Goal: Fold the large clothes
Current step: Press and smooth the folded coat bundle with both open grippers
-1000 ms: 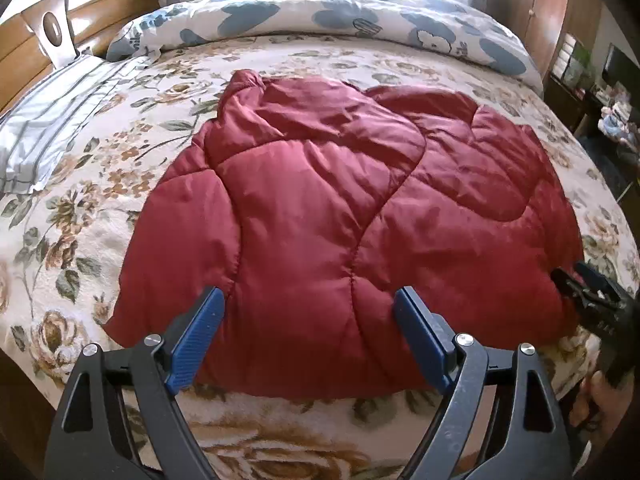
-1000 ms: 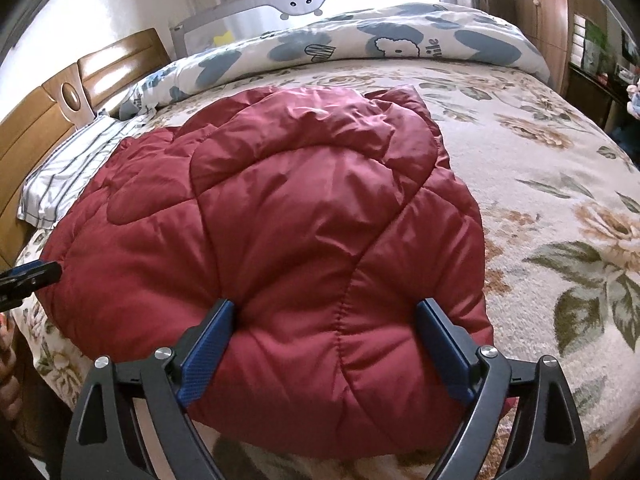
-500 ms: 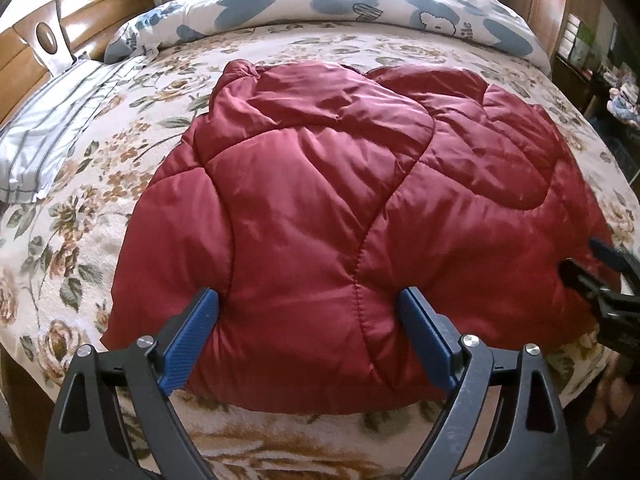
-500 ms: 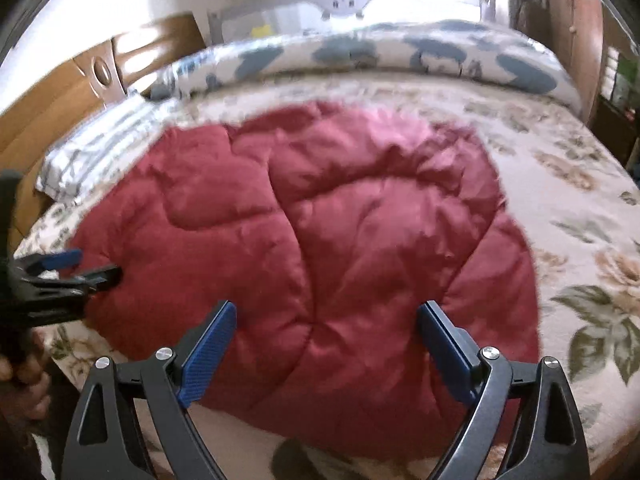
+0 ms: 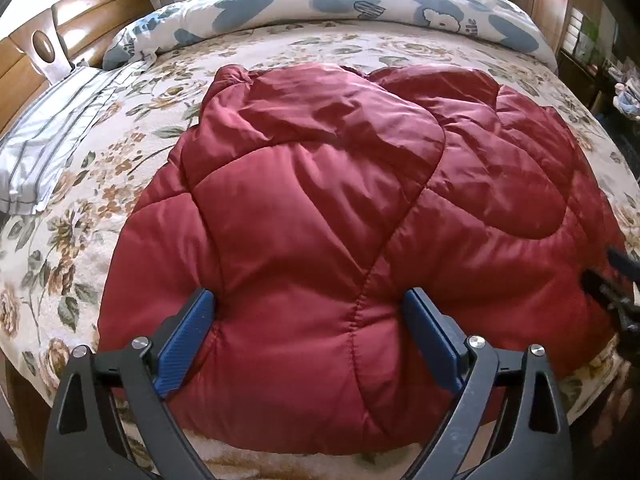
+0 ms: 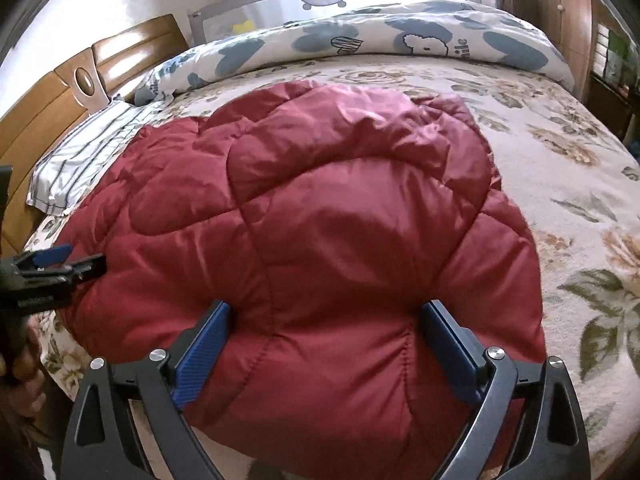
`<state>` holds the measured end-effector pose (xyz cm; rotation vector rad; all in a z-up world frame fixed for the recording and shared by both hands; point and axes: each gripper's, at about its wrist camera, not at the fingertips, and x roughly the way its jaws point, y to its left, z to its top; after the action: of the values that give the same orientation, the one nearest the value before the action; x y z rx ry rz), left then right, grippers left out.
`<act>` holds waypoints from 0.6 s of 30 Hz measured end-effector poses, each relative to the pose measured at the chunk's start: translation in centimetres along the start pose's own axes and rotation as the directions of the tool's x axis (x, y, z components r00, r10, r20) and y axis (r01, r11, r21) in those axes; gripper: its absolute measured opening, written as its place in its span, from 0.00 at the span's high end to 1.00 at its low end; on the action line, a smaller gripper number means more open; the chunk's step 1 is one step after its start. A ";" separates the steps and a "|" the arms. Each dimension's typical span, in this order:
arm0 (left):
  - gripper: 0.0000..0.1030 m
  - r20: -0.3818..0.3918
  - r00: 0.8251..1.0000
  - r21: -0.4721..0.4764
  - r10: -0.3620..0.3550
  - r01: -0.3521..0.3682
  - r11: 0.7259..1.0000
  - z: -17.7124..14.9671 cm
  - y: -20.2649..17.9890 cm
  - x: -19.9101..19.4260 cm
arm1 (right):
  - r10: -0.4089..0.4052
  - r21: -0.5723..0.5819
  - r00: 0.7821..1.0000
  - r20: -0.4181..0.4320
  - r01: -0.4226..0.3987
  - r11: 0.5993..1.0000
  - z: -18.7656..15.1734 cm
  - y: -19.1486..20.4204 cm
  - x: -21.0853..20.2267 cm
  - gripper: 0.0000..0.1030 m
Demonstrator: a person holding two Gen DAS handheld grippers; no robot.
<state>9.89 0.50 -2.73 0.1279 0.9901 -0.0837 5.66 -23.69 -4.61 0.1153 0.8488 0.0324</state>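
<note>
A dark red quilted puffer garment (image 5: 340, 208) lies folded in a bulky heap on the flowered bed cover; it also shows in the right wrist view (image 6: 320, 240). My left gripper (image 5: 310, 344) is open, its blue pads spread over the garment's near edge, holding nothing. My right gripper (image 6: 326, 356) is open too, spread over the near edge further right. The right gripper shows at the right edge of the left wrist view (image 5: 612, 284). The left gripper shows at the left edge of the right wrist view (image 6: 60, 268).
The flowered bed cover (image 5: 120, 152) spreads around the garment. A rolled blue-and-white duvet (image 5: 360, 4) lies along the far side. A striped pillow (image 5: 48, 148) and wooden headboard (image 5: 80, 12) are at the left. Cabinets (image 6: 576, 12) stand at the right.
Both grippers have moved forward and down onto the garment's near edge. The right gripper swung back after a blurred move. The jaws stayed open.
</note>
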 end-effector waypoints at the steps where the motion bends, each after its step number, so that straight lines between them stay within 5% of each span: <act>1: 0.06 -0.002 1.000 -0.002 -0.002 0.002 1.000 0.0 0.0 0.1 | -0.003 -0.014 1.000 0.023 0.003 1.000 0.4 0.4 -0.6 0.09; 18: 0.02 -0.003 1.000 -0.012 0.009 -0.009 1.000 0.3 -0.1 0.2 | 0.028 0.015 1.000 -0.007 -0.028 0.999 0.7 -0.1 1.8 0.06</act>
<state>10.26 0.32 -2.76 0.1211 0.9929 -0.0693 7.38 -23.72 -5.51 0.1412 0.8551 0.0532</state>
